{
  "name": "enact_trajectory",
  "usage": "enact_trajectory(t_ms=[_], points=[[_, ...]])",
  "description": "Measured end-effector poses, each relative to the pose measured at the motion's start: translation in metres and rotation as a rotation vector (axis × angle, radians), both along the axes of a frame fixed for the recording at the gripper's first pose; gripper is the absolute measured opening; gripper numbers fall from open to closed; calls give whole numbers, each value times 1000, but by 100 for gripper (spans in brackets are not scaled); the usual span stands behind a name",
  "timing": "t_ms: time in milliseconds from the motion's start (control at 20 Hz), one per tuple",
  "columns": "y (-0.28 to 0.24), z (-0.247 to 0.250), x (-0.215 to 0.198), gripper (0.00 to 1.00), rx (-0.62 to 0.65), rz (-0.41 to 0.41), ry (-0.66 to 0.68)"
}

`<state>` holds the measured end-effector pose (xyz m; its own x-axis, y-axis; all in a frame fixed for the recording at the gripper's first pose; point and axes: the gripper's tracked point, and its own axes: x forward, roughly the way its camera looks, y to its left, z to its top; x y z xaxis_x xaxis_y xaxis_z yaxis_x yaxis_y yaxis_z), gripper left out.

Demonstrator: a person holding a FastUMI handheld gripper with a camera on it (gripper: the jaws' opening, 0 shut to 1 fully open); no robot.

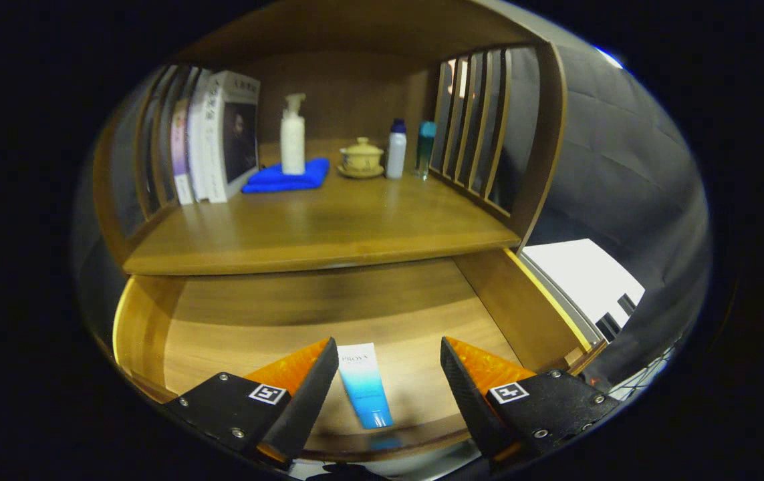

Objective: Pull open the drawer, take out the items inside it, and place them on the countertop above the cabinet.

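Observation:
The wooden drawer (234, 321) stands pulled open below the countertop (321, 227). On its floor lies a white and blue tube (364, 384), cap end toward me. My gripper (388, 354) hovers over the drawer, open, its black fingers with orange backs spread on either side of the tube. The tube sits between the fingers, closer to the left finger (308, 394); neither finger touches it.
On the countertop stand books (218, 137) at the left, a white pump bottle (293, 137) on a blue cloth (287, 177), a yellow lidded cup (361, 158), a white bottle (396, 150) and a teal bottle (426, 148). Slatted side panels (475, 120) close the shelf. The drawer's right wall (522, 307) is near the right finger.

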<state>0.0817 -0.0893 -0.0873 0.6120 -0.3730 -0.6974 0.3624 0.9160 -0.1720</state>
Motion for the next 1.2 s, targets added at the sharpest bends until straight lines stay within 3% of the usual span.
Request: enact_trajectory(t_ms=[250,450,750,850,900,950,1050,1200], points=[[5,-44,3,95,160,-41,202],[0,-71,-11,95,255,-139,294],[11,-86,-15,94,367,-160,368],[21,-92,-14,88,422,-184,362],[20,-91,-12,77,410,-179,347],[27,-93,-8,74,434,-173,342],[29,-93,-6,48,413,-145,348],[33,-88,0,36,416,-137,295]])
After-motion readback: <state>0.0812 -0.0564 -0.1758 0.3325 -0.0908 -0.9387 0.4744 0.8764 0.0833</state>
